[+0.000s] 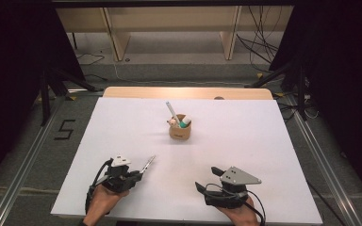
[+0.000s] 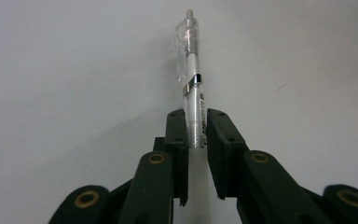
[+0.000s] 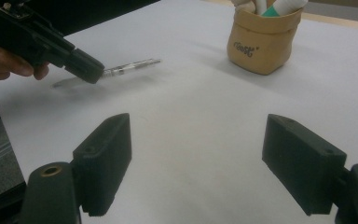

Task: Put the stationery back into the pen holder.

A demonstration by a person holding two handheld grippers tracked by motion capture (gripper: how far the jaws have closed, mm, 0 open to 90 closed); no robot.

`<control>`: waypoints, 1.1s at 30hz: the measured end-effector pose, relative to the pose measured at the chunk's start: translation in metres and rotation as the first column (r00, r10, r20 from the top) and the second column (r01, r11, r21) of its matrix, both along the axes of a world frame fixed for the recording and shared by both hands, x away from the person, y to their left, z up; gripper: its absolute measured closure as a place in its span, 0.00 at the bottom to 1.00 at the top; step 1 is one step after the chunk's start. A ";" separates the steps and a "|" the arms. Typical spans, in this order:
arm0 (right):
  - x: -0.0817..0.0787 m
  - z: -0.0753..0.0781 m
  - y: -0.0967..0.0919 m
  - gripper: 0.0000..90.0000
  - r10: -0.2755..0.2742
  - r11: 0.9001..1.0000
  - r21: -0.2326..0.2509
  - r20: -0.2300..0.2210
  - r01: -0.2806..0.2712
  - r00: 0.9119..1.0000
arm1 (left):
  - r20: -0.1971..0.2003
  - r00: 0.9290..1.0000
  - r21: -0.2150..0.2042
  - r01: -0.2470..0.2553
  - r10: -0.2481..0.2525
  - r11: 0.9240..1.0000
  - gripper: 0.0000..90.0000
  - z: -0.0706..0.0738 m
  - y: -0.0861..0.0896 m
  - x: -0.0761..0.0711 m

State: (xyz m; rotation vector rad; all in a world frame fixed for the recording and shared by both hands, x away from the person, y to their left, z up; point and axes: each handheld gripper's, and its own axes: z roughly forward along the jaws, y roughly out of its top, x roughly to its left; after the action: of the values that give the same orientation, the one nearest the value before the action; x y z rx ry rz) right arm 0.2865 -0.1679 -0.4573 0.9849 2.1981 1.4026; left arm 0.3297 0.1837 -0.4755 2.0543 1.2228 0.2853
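A: Starting nearest, what is the left gripper (image 1: pixel 140 175) doing?

B: It is pinching a clear pen (image 2: pixel 192 79) between its pads, low over the white table (image 1: pixel 245 155) at the person's near left. The pen's long axis is running on straight out from the jaws, pointing forward and a little right.

A: And where is that line heading?

B: Roughly toward the tan pouch (image 1: pixel 179 130) standing upright near the table's middle, well apart from the pen tip. It is already holding a white marker and other small things. The left hand is nearer to it than the right, though not by much.

A: What about the right gripper (image 3: pixel 205 154)?

B: It is resting at the near right with jaws spread wide and nothing between them. I judge the pen is going into the pouch next, so it will need tipping upright.
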 end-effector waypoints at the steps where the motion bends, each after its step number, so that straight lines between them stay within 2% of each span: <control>1: 0.000 0.000 0.000 0.27 0.000 1.000 0.000 0.001 0.000 1.000 | -0.007 1.000 -0.014 0.005 -0.005 1.000 0.87 0.001 -0.001 0.000; 6: 0.000 0.000 0.000 0.27 0.006 1.000 -0.001 0.000 -0.006 1.000 | -0.023 0.998 -0.047 0.058 -0.059 0.997 0.87 0.007 -0.005 0.002; 10: 0.000 -0.001 0.002 0.27 0.012 1.000 -0.014 0.006 -0.012 1.000 | -0.040 0.992 -0.062 0.118 -0.121 0.991 0.87 0.014 -0.013 0.003; 15: -0.002 -0.001 0.005 0.28 0.029 0.999 -0.020 0.018 -0.029 0.999 | -0.063 0.977 -0.079 0.200 -0.205 0.977 0.87 0.021 -0.023 0.005; 20: -0.004 -0.001 0.009 0.28 0.052 0.998 -0.034 0.033 -0.051 0.998 | -0.070 0.961 -0.069 0.265 -0.269 0.962 0.87 0.029 -0.034 0.008; 22: -0.005 -0.001 0.010 0.28 0.062 0.997 -0.045 0.044 -0.060 0.997 | -0.071 0.952 -0.062 0.295 -0.299 0.953 0.87 0.032 -0.039 0.009; 23: -0.006 -0.001 0.011 0.28 0.069 0.996 -0.053 0.051 -0.066 0.996 | -0.072 0.949 -0.064 0.301 -0.306 0.951 0.87 0.033 -0.041 0.009; 27: -0.010 0.000 0.015 0.28 0.088 0.994 -0.074 0.075 -0.082 0.993 | -0.081 0.932 -0.051 0.350 -0.353 0.935 0.87 0.036 -0.051 0.011; 32: -0.013 0.000 0.019 0.28 0.106 0.989 -0.110 0.104 -0.095 0.989 | -0.085 0.920 -0.044 0.380 -0.383 0.924 0.87 0.037 -0.062 0.012; 33: -0.013 0.000 0.020 0.28 0.108 0.988 -0.121 0.112 -0.095 0.988 | -0.086 0.915 -0.039 0.393 -0.395 0.919 0.87 0.038 -0.063 0.013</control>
State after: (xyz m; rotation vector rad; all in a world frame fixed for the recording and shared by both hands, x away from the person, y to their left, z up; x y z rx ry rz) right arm 0.2731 -0.1484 -0.4570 0.7399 2.2404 1.3242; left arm 0.3427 0.1203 -0.4377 2.2588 0.8277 -0.0146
